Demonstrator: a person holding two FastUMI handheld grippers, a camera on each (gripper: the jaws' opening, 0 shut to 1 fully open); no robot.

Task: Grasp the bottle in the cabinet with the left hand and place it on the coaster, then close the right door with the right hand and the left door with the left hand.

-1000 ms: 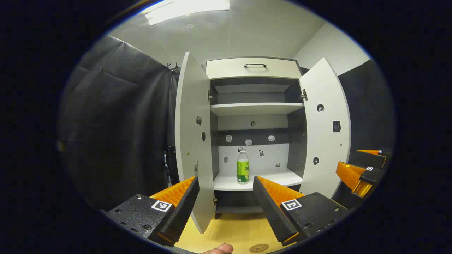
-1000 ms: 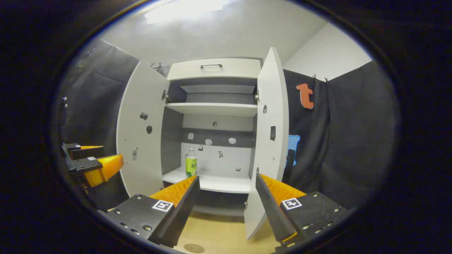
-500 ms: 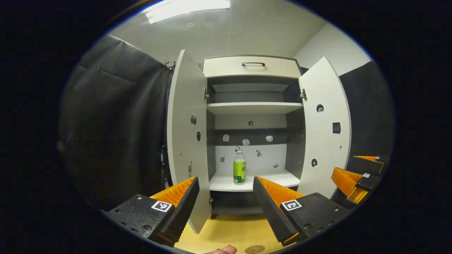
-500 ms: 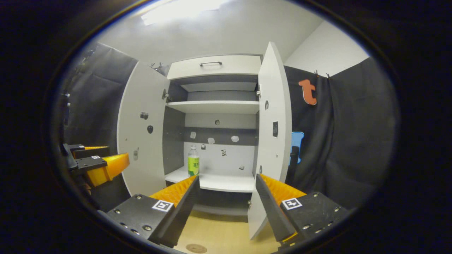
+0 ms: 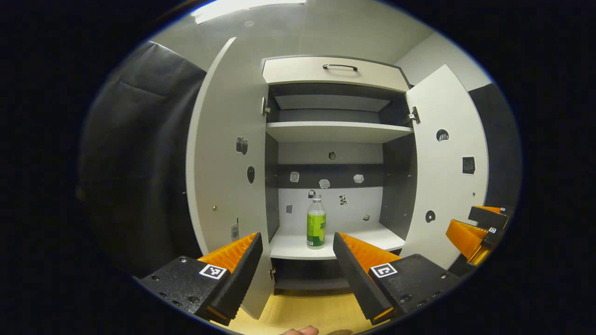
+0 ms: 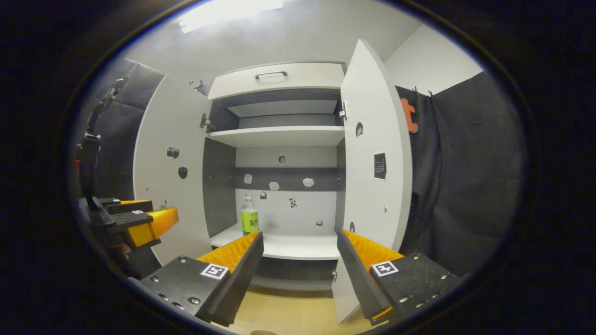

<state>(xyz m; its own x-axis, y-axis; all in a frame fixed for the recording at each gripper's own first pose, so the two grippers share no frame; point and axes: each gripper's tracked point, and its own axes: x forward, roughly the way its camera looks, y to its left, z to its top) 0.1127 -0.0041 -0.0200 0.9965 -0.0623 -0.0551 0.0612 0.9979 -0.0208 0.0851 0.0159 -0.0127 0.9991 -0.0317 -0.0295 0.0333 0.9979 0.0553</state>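
Note:
A clear bottle with a green label stands upright on the cabinet's lower shelf, towards its left side. Both cabinet doors hang wide open: the left door and the right door. My left gripper is open, some way in front of the shelf, with the bottle seen between its fingers. My right gripper is open too, in front of the right door's lower edge. The coaster's rim peeks out at the bottom edge.
An upper shelf and a drawer with a dark handle sit above the bottle. The cabinet stands on a wooden top. Black cloth walls flank both doors. A fingertip shows at the bottom edge.
Both grippers have moved closer to the cabinet; it and the bottle look larger. The coaster has slid almost out at the bottom. Both stay open.

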